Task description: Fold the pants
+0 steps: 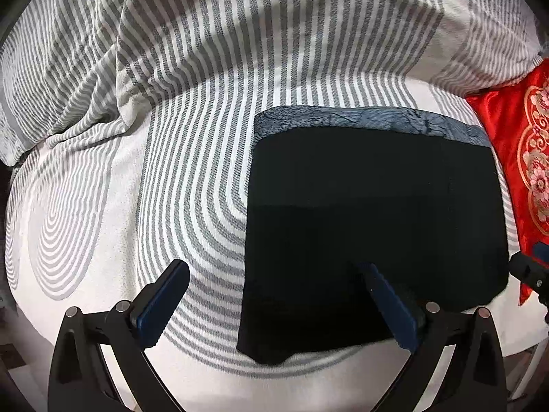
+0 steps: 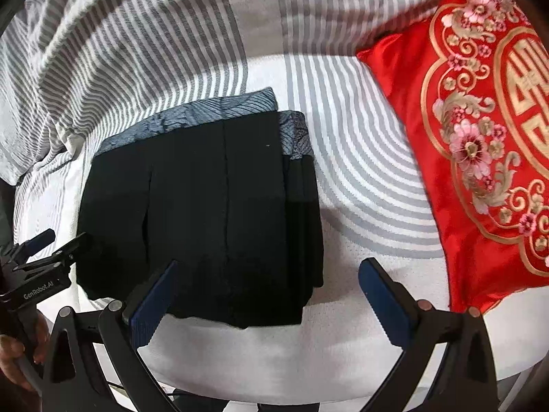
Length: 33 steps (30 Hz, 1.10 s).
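Since it lies folded:
Black pants [image 2: 206, 213]: soft, limp, light; pinch near hem.
Left gripper [image 1: 274, 304]: spread, empty.
Right gripper [image 2: 266, 300]: spread, empty.

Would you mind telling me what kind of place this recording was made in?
Most likely a bedroom: the folded black pants lie on a bed with a grey-and-white striped cover, a rumpled striped quilt is bunched behind, and a red embroidered pillow sits beside them.

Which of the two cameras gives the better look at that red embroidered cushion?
The right wrist view: the red cushion fills its right side, showing pink flowers and gold embroidery. The left wrist view catches only a narrow strip of it at the right edge, beside the folded black pants.
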Tool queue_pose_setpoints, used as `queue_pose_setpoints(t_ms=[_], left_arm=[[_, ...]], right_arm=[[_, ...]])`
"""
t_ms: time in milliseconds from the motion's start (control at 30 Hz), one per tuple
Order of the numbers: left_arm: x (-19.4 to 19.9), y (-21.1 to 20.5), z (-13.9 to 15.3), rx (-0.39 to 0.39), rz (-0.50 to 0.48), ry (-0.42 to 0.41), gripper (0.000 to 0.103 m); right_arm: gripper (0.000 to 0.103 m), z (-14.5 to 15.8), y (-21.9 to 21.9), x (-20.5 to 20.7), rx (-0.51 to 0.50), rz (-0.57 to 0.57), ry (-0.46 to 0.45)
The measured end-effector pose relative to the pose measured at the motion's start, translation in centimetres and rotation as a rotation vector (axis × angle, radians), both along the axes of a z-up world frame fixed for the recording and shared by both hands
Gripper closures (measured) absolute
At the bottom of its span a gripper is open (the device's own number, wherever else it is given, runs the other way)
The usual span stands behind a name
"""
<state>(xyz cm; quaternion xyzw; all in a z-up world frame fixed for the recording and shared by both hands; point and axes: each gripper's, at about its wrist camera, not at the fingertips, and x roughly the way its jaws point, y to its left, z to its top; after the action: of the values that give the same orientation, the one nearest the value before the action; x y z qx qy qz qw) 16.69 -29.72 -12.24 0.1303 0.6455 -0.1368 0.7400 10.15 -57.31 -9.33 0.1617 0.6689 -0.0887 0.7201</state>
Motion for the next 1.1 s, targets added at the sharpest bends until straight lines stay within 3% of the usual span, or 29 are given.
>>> queue_pose_setpoints(t_ms=[533,1100], left_arm=[[-5.4,-0.4,4.7,0.037,-0.104,0.034,0.000],[-7.5,1.8,8.6,0.070,-0.139,0.026,0.000]], right_arm=[[0.000,3.9,3.4,-3.0,0.001,0.013,0.041],[0.000,7.8,5.8,-4.9,-0.029,0.041,0.051]])
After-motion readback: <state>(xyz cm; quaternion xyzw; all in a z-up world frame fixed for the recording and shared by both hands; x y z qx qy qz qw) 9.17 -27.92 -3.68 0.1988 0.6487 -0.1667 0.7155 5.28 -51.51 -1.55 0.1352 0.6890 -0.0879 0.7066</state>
